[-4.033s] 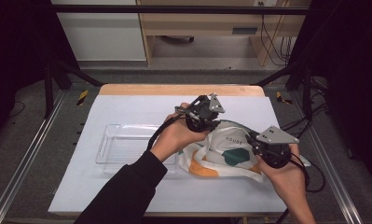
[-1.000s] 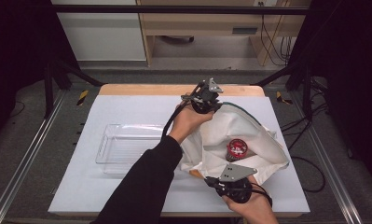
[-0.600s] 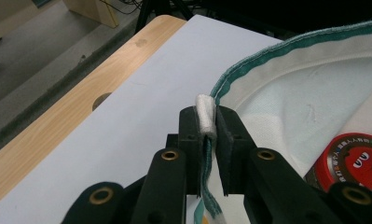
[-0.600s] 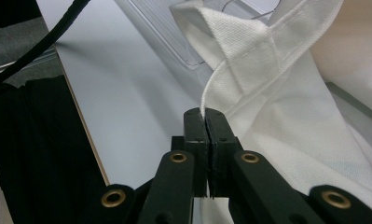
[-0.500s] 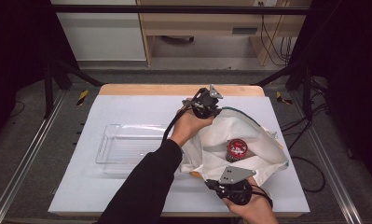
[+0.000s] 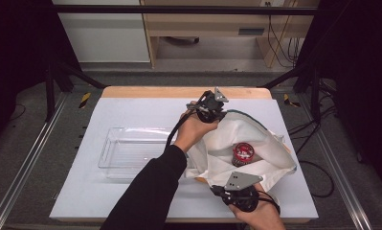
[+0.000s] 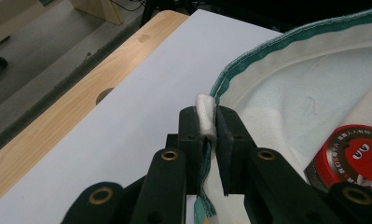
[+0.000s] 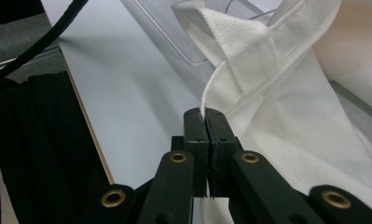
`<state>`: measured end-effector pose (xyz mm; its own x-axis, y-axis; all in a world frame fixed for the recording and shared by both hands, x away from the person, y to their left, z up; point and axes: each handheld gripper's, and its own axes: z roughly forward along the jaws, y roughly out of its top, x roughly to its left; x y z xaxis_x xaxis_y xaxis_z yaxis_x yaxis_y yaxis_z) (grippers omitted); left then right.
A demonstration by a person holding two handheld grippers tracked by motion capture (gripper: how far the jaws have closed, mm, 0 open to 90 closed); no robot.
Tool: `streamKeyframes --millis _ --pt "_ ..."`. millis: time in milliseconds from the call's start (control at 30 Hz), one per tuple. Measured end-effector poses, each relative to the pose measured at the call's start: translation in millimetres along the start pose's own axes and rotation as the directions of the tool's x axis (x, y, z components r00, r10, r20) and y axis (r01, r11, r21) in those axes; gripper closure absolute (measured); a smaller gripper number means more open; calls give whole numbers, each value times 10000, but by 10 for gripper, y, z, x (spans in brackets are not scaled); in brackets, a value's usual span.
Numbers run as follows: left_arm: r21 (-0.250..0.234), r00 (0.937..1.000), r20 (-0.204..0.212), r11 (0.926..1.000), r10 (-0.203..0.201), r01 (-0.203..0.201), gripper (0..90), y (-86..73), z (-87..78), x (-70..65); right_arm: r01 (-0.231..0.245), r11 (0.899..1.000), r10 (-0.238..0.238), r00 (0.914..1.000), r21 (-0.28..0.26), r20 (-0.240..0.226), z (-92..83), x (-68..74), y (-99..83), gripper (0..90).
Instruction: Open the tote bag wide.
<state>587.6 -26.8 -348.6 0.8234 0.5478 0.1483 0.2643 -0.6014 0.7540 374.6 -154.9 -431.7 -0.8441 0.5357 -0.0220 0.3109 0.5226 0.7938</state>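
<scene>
A white cloth bag with a green-trimmed rim lies on the right half of the white table top, its mouth held wide. Inside it rests a round red tin. At the bag's far rim, my left gripper is shut on the folded edge. In the left gripper view the jaws pinch that white and green hem, with the red tin at lower right. At the near rim, my right gripper is shut on the bag's edge. The right gripper view shows the jaws pressed on the thin white cloth.
A clear plastic tray stands left of the bag, under my left forearm. The white table top has a wooden strip along its far edge. Cables trail off to the right.
Since four seconds ago the right gripper has moved from the bag's right side to its near edge, and the mouth has been pulled open, showing the tin. In the last second nothing has visibly changed.
</scene>
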Motion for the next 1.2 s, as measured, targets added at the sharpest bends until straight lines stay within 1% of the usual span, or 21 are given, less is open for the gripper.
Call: streamKeyframes --millis 233,333,400,467,500,533,567,633,667,733,767,800,867,933,967,1033,1067,1100,1133,1167,1200 --pt "123 9999 -116 9999 -112 114 806 10 66 2 82 9996 -79 9999 259 -123 43 30 -13 892" --pt "87 9999 -104 10000 18 -17 806 32 100 -24 119 9994 -116 9999 326 -109 56 36 -22 890" --pt "143 10000 -88 9999 31 -30 800 28 112 -24 25 9995 -23 10000 316 -55 66 27 -36 875" --pt "86 10000 -46 10000 26 -26 780 11 116 -23 -30 9996 32 10000 294 -59 70 22 -39 857" --pt "63 10000 -68 10000 69 -69 780 6 107 -22 -97 9997 98 9999 234 -61 76 18 -39 819" --pt "-17 10000 -76 10000 53 -53 750 3 90 -18 -125 9998 126 9999 178 -39 83 19 -38 766" --pt "-29 9999 -104 10000 25 -26 706 5 67 -15 -52 9999 51 10000 124 53 87 29 -32 713" --pt "-336 10000 -79 9994 -53 51 643 11 -8 -16 27 10000 -27 9999 36 131 84 41 -20 637" --pt "-468 9999 -148 9989 -56 49 603 19 -65 -26 71 10000 -70 9999 -49 137 78 45 -13 599" --pt "-634 9998 -204 9979 79 -92 539 33 -146 -52 -17 9999 22 9996 -156 294 69 39 2 531" --pt "-620 9993 -310 9978 213 -231 528 44 -202 -68 6 9999 0 9993 -170 364 67 34 4 512" --pt "-752 9986 -441 9966 290 -323 492 57 -269 -88 -110 9998 117 9990 -165 437 63 32 1 467" --pt "-965 9988 -375 9947 316 -351 488 70 -373 -117 -135 9998 142 9989 -152 458 60 30 -1 457" --pt "-1088 9984 -452 9933 333 -381 457 72 -458 -167 -144 9998 150 9982 -115 577 52 22 -6 410" --pt "-1022 9976 -499 9934 472 -521 441 69 -501 -186 -80 10000 82 9971 -36 751 46 24 -6 367" --pt "-920 9960 -607 9933 650 -704 423 52 -580 -230 7 10000 -12 9951 53 991 16 33 9 338" --pt "-876 9949 -676 9929 744 -802 416 46 -616 -247 44 10000 -41 9946 -30 1038 -5 29 16 319" --pt "-1004 9923 -857 9901 893 -978 412 28 -670 -274 90 9999 -78 9943 -110 1064 -22 21 20 310" --pt "-937 9909 -923 9898 983 -1069 404 11 -718 -291 -97 9998 115 9942 -173 1066 -73 -4 13 283" --pt "-1000 9917 -934 9902 880 -973 403 -37 -781 -337 -201 9997 217 9936 -150 1109 -84 -21 6 273" --pt "-1000 9917 -934 9902 880 -973 402 -37 -781 -337 -267 9995 285 9921 -164 1223 -104 -42 -5 276"
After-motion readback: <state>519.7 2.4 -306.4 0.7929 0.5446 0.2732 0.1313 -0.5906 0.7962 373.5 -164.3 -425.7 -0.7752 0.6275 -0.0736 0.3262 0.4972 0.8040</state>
